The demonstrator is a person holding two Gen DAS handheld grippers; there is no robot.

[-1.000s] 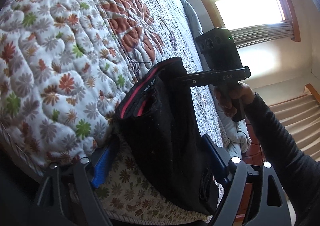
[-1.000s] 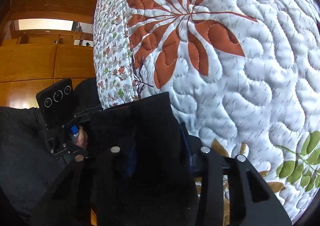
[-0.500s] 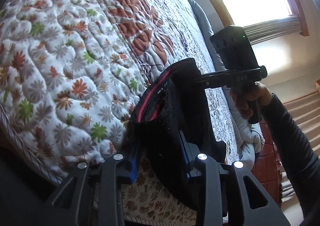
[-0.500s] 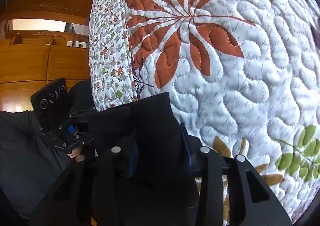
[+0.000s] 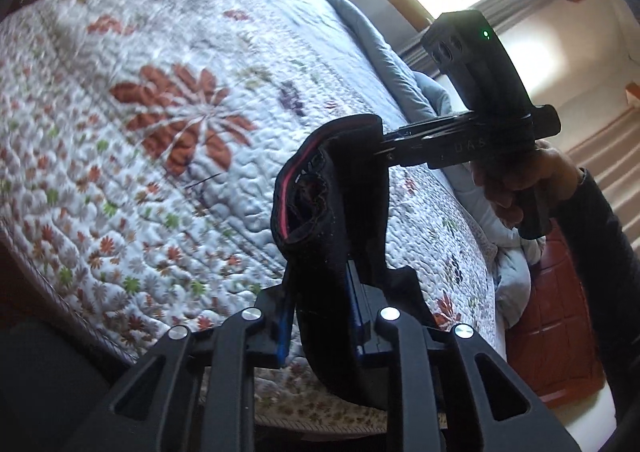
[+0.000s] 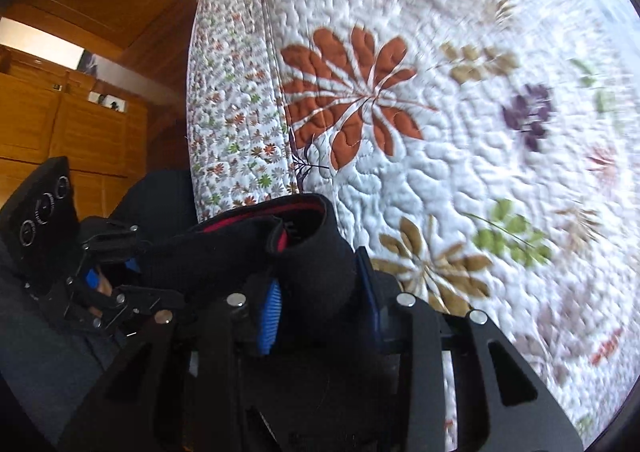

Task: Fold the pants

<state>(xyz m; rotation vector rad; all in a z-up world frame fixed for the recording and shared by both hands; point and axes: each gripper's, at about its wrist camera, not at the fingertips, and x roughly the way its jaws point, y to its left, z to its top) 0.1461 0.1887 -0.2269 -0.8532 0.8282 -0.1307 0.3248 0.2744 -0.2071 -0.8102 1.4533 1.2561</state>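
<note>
Black fabric pants [image 5: 340, 220] with red-lined waistband, bunched, slung above the floral quilted bed [image 5: 160, 132]. Left tongs [image 5: 320, 316], just closing, pinching the near end; right tongs [image 6: 316, 292] pinching the far end, angled steeply down.

Seemingly open quilt [image 6: 460, 172] beyond pants [image 6: 312, 252]
</note>
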